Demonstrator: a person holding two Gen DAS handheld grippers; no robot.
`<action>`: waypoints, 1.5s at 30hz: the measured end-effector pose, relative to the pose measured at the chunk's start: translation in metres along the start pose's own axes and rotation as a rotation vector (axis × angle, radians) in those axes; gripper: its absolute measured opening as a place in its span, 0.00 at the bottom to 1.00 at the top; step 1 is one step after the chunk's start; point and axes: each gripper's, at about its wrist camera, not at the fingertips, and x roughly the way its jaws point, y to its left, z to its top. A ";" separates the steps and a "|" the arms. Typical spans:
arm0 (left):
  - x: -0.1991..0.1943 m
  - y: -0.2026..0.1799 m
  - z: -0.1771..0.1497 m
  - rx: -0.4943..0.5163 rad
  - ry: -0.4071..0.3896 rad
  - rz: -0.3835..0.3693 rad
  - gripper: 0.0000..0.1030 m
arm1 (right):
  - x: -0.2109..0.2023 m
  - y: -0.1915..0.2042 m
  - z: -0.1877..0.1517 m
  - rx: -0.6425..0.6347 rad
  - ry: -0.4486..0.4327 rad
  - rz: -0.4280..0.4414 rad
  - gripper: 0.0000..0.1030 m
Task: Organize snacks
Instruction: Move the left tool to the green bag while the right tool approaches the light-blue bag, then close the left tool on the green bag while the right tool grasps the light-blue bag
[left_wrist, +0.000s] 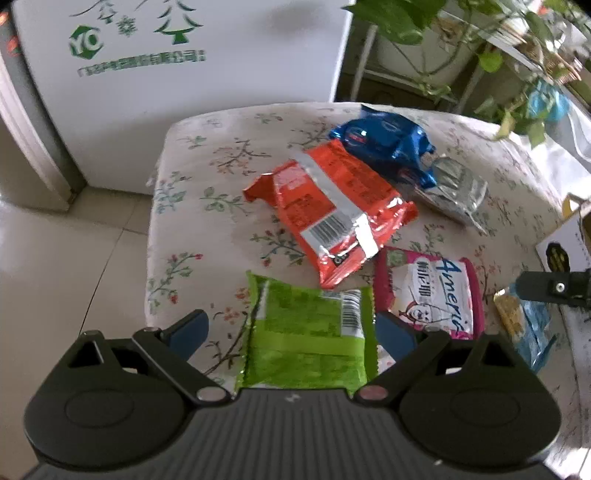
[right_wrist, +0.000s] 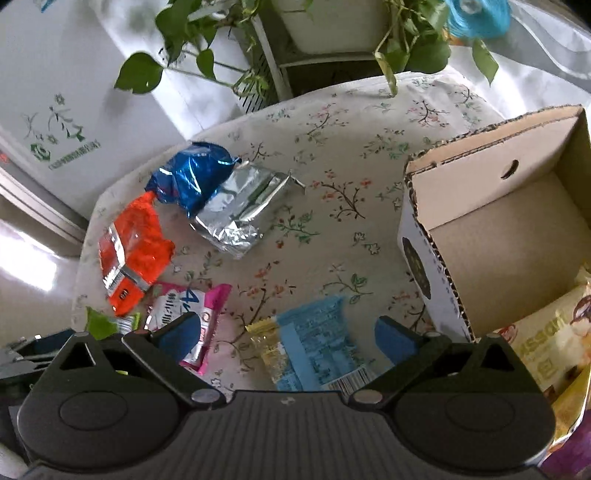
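Observation:
Several snack packets lie on a floral-cloth table (left_wrist: 192, 192). In the left wrist view my left gripper (left_wrist: 295, 330) is open, its fingers either side of a green packet (left_wrist: 306, 339). Beyond lie an orange packet (left_wrist: 328, 210), a blue foil packet (left_wrist: 384, 140), a silver packet (left_wrist: 454, 192) and a pink-white packet (left_wrist: 432, 291). In the right wrist view my right gripper (right_wrist: 291, 332) is open over a light-blue and yellow packet (right_wrist: 314, 350). An open cardboard box (right_wrist: 480, 206) at the right holds a cream snack bag (right_wrist: 554, 339).
A white appliance with green print (left_wrist: 166, 74) stands behind the table's left side. Potted vines (right_wrist: 207, 55) hang over the back edge. Tiled floor (left_wrist: 66, 258) lies left of the table. The right gripper shows at the left wrist view's right edge (left_wrist: 554, 288).

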 end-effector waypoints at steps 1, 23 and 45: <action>0.001 -0.002 0.000 0.012 0.001 -0.002 0.94 | 0.000 0.001 -0.001 -0.009 0.001 -0.012 1.00; -0.005 0.002 -0.017 0.171 -0.039 -0.044 0.77 | 0.018 0.012 -0.005 -0.043 0.133 0.039 0.97; -0.002 -0.008 -0.015 0.157 -0.067 -0.031 0.64 | 0.022 0.041 -0.026 -0.243 0.062 -0.149 0.60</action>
